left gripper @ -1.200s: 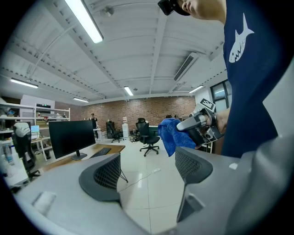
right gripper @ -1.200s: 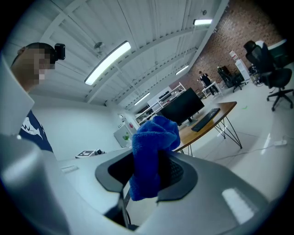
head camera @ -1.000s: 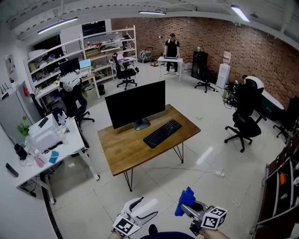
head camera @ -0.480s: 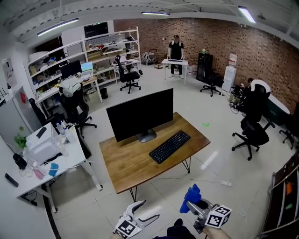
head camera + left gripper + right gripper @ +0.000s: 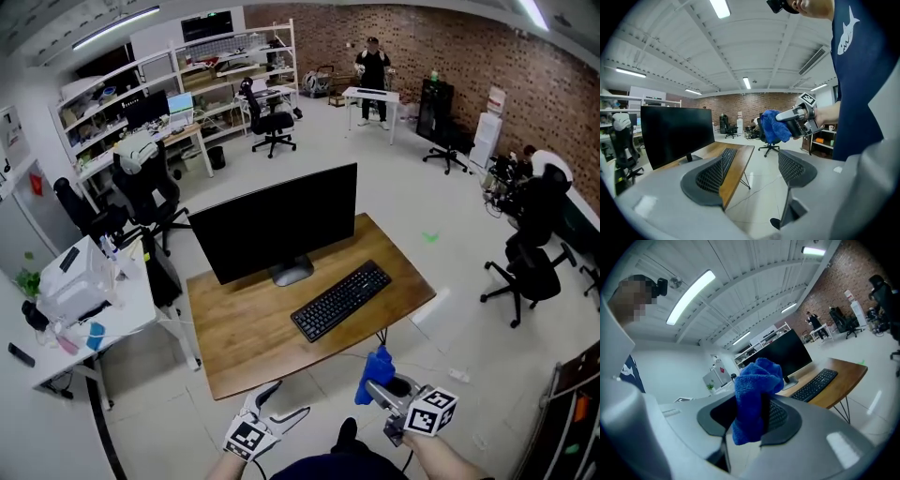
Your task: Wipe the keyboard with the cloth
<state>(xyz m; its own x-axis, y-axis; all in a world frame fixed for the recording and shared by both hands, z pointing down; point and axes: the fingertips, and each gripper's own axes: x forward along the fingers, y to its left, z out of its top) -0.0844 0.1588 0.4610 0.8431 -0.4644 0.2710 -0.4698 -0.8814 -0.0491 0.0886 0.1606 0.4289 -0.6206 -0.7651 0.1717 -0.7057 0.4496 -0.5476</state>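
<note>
A black keyboard (image 5: 341, 300) lies slantwise on the wooden desk (image 5: 244, 337), in front of a black monitor (image 5: 277, 223). My right gripper (image 5: 375, 389) hangs below the desk's near edge, shut on a bunched blue cloth (image 5: 377, 370). The cloth (image 5: 754, 399) fills the jaws in the right gripper view, with the keyboard (image 5: 815, 384) far beyond it. My left gripper (image 5: 279, 408) is open and holds nothing, near the desk's front edge. In the left gripper view the keyboard (image 5: 726, 157) shows between the jaws and the cloth (image 5: 773, 125) to the right.
A white side table (image 5: 122, 309) with small items stands left of the desk. Office chairs (image 5: 530, 267) sit to the right and at the back. Shelving (image 5: 187, 70) lines the far left wall. A person (image 5: 373, 70) stands at a far table.
The view has moved closer to the desk, which now reaches almost to my grippers. The right gripper keeps the cloth; the left stays open.
</note>
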